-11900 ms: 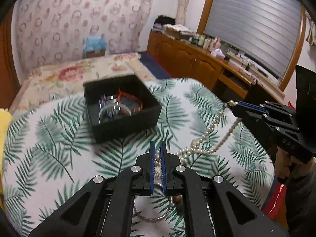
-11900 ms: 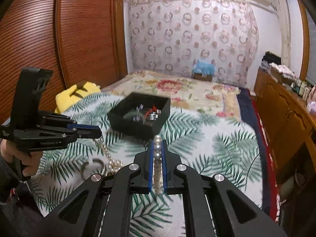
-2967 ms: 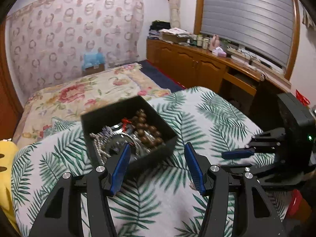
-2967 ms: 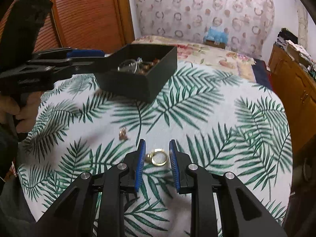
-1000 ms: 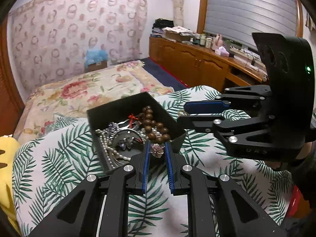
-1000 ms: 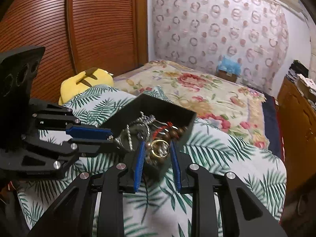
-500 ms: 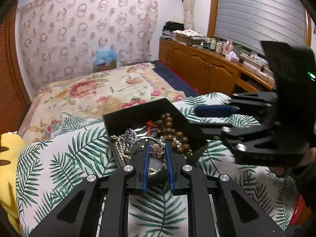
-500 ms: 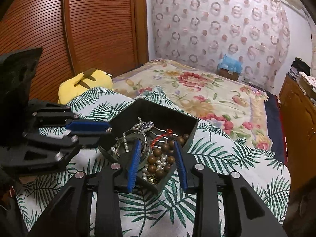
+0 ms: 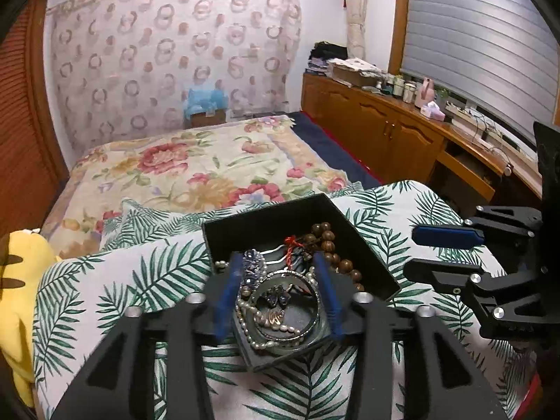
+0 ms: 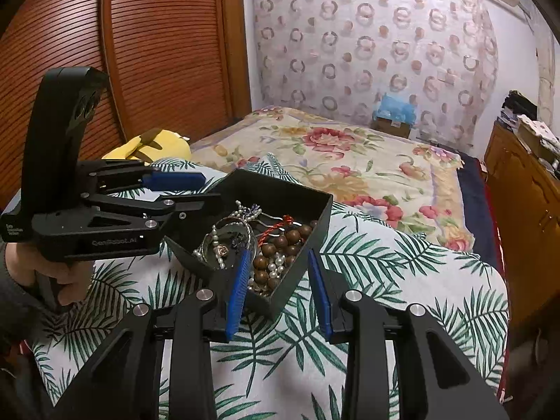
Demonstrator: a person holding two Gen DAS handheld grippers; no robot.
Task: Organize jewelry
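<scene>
We hold the left hand-held gripper point(image 9: 276, 294) over the near corner of the black jewelry box point(image 9: 371, 255), and its jaws are opening with nothing pinched between the blue pads; the heap of jewelry in the box shows through the gap. The box sits on the palm-leaf cloth point(image 9: 147, 280) that covers the surface we work on, toward its far edge, turned so that one corner points at us. Inside it we see a silver bangle point(image 9: 316, 311), a string of pearls point(image 9: 245, 318), brown wooden beads point(image 9: 344, 264), a red cord point(image 9: 290, 241) and a small blue beaded piece point(image 9: 252, 259), all tangled together.

Our right hand-held gripper point(image 10: 278, 285) hovers at the box's other near corner with its jaws parted and empty; the corner of the box lies between the fingers, but the pads do not press on it. From this side a small rose-coloured flower piece point(image 10: 222, 251) lies in the box within the bangle's ring. Our left hand point(image 10: 52, 273) grips the handle of its tool at the cloth's left edge. A yellow plush toy point(image 10: 150, 145) rests just beyond that edge, and a floral bedspread point(image 10: 350, 161) lies behind.
</scene>
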